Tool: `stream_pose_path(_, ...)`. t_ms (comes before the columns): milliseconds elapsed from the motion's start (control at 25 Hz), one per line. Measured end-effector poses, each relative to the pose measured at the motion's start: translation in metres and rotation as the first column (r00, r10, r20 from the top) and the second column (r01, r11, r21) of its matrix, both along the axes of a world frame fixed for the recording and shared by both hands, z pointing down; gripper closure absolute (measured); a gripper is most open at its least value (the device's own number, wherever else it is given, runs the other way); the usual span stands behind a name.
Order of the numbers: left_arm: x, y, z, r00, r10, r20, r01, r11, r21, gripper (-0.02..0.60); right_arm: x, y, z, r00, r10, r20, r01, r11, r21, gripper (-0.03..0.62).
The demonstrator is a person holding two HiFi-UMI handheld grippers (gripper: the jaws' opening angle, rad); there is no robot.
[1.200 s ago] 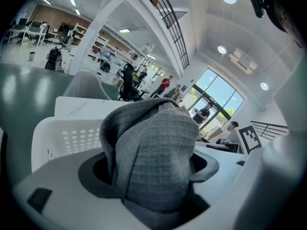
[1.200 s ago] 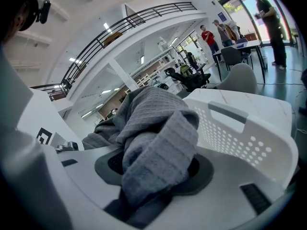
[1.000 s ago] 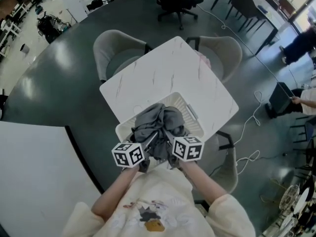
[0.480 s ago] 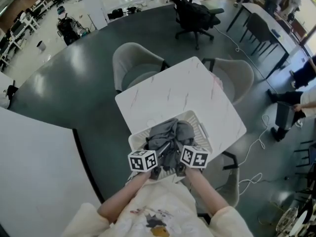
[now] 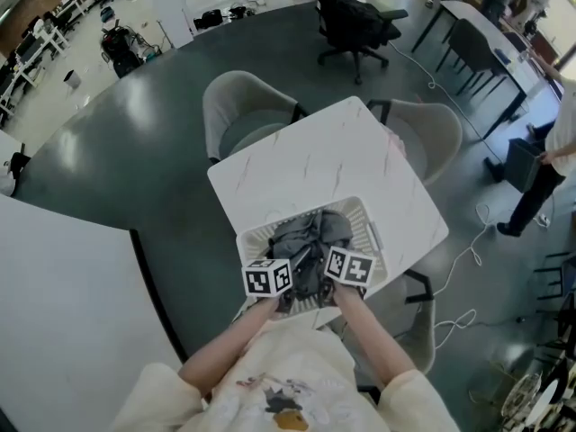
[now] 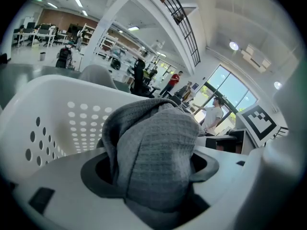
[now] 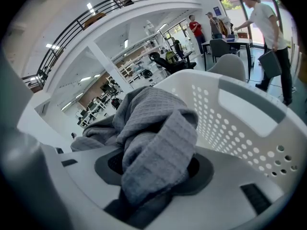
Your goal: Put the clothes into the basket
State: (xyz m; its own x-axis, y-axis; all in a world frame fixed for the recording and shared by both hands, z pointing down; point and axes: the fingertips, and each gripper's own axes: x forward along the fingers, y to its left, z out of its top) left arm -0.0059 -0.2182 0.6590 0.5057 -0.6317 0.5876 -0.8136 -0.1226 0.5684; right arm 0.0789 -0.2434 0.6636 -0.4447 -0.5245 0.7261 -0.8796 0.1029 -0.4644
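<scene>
One white perforated basket (image 5: 256,239) sits on one white marbled desk (image 5: 315,165), and one bundle of grey clothes (image 5: 306,234) lies inside it; I cannot tell how many garments make up the bundle. There are two tools. The left tool (image 6: 152,176) is clamped on a fold of the waffle-knit grey cloth, and the right tool (image 7: 154,172) has its jaws closed on another fold of the same bundle. Both are at the near side of the basket, each with its marker cube (image 5: 268,278) toward the person holding it.

Two pale chairs (image 5: 241,106) stand at the far side of the desk, a third is at its near right corner, and one black office chair (image 5: 355,21) stands well beyond. One person (image 5: 551,142) is at the far right.

Compared with a second ago, the two cubes are closer together and have dropped toward the basket. The cloth, which was heaped above the near rim, now sits lower between the walls.

The basket fills the near corner of the desk, its near rim at the desk's edge. The far half of the desk is bare. Dark floor lies open to the left, and a pale cable (image 5: 468,250) trails across it on the right.
</scene>
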Motion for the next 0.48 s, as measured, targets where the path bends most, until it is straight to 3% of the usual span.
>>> stream_pose_path(280,-0.007,-0.003,0.01,1.0,0.005,0.009,-0.005,0.999,-0.041,0.225,-0.007,-0.003,0.014,0.999,0.004,-0.035,-0.006,0.997,-0.072,0.396)
stream_pose_path(480,-0.003,-0.008,0.045,0.999,-0.024,0.023,0.027,0.994,-0.103,0.225,-0.002,-0.009,0.052,0.998,0.005,-0.055,-0.013,0.988,-0.156,0.393)
